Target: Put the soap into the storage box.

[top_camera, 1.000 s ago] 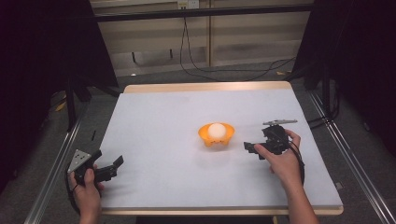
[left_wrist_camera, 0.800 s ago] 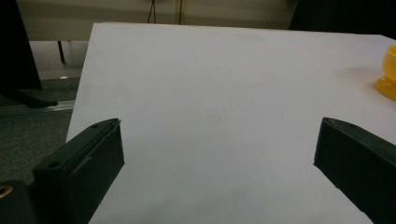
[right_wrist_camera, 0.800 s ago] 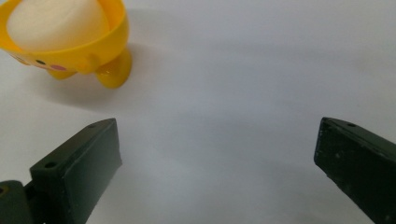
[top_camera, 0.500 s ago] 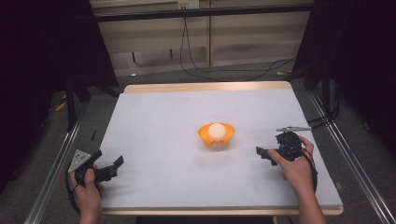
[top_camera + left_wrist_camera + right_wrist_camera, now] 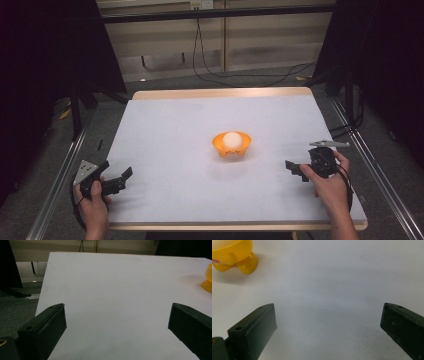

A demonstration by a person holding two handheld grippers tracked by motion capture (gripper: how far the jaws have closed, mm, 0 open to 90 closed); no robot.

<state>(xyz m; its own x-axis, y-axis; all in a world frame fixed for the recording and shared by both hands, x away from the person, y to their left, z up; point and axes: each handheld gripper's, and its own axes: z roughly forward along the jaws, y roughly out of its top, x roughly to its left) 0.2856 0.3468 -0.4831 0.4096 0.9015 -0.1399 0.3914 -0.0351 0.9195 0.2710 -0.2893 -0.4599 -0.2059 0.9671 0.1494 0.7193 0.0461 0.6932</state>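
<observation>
Right gripper view: my jaws stand wide apart with bare white table (image 5: 324, 290) between them, nothing held; the orange bowl (image 5: 233, 255) sits past the left jaw at about 11 o'clock, resting on its stubby feet, apart from the jaw. Left gripper view: those jaws are likewise spread and empty, and the bowl's edge (image 5: 208, 277) shows far off at roughly 2 o'clock, well apart. High view: my right gripper (image 5: 300, 170) rests low at the table's right side, my right hand (image 5: 330, 182) behind it, jaws pointing toward 9 o'clock; the bowl (image 5: 231, 145) lies at about 10 o'clock from it, near the table's middle, with a pale round ball (image 5: 231, 139) sitting inside. My left gripper (image 5: 120, 179) is at the near left corner, held in my left hand (image 5: 92, 197), and the bowl is at 2 o'clock from it, farther off. Judgement: the right hand is the nearer one. The bowl is round, so no long axis governs the approach; any reach would go forward and leftward from the right gripper, with jaw spread seemingly enough for the rim.
</observation>
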